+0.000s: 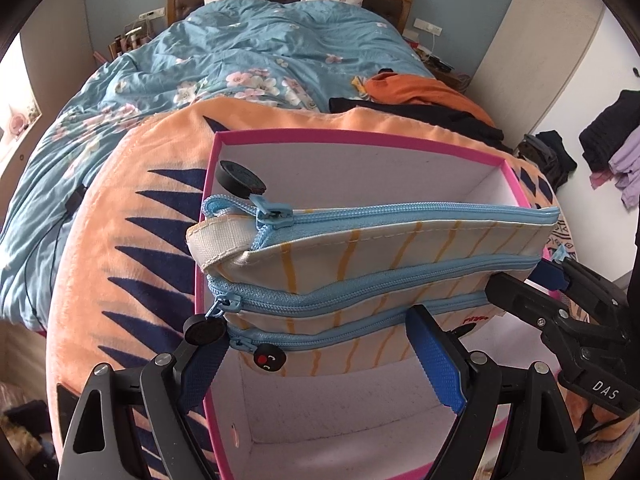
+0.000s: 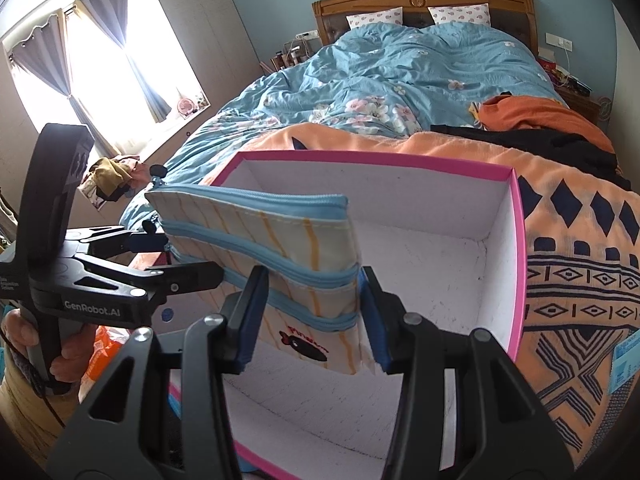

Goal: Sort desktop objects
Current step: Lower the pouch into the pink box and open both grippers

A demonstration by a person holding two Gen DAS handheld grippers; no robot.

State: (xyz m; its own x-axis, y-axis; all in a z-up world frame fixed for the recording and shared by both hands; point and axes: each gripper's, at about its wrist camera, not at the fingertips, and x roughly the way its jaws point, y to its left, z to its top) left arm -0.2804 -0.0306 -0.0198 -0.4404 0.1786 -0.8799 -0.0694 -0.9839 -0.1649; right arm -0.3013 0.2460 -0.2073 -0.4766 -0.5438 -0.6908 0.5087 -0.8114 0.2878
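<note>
A cream pencil pouch (image 1: pixel 360 256) with yellow stripes and blue zippers hangs over the open pink-rimmed box (image 1: pixel 360 136). My left gripper (image 1: pixel 316 364) is shut on the pouch's zipper end. My right gripper (image 2: pixel 308 320) is shut on the pouch's other end (image 2: pixel 296 264), held above the white inside of the box (image 2: pixel 516 248). The right gripper also shows in the left wrist view (image 1: pixel 520 284), at the pouch's right end. The left gripper shows in the right wrist view (image 2: pixel 188 256), at the pouch's left end.
The box stands on an orange patterned blanket (image 2: pixel 580 240) at the foot of a bed with a blue floral quilt (image 1: pixel 224 56). Orange and black clothes (image 1: pixel 420 96) lie on the bed's right side. A window (image 2: pixel 100 64) is to the left.
</note>
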